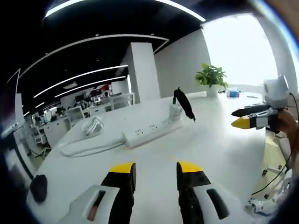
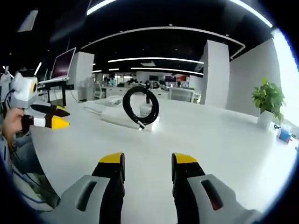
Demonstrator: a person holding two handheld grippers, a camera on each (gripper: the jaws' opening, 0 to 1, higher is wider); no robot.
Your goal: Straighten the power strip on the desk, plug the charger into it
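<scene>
- Open-plan office space is seen behind the work area: a dark ceiling crossed by long curved light strips, white square pillars, distant rows of desks, and a bright window wall.
- White and glossy, the desk (image 1: 219, 149) is left largely bare ahead of both grippers, which gives free room for sliding or turning things.
- Ahead of the left gripper (image 1: 155, 169), a little beyond its jaws, the power strip (image 1: 152, 132) is laid at a slant, its far end carrying the charger (image 1: 175, 112), which appears already seated upright in a socket; the black cable (image 1: 184, 103) is coiled on top of it.
- From the strip's near end, its white cord (image 1: 86, 147) is trailed off to the left in loose loops.
- In the right gripper view, the same strip and the cable loop (image 2: 140, 107) are placed ahead and slightly left of the right gripper (image 2: 148, 160).
- Both grippers are held empty, jaws set parallel with a moderate gap, hovering above the desk and well apart from the strip, judged to be a resting or finished pose.
- A potted plant (image 1: 212, 77) is stood at the far edge, and a dark rounded object (image 1: 39, 187) is lying near left.
</scene>
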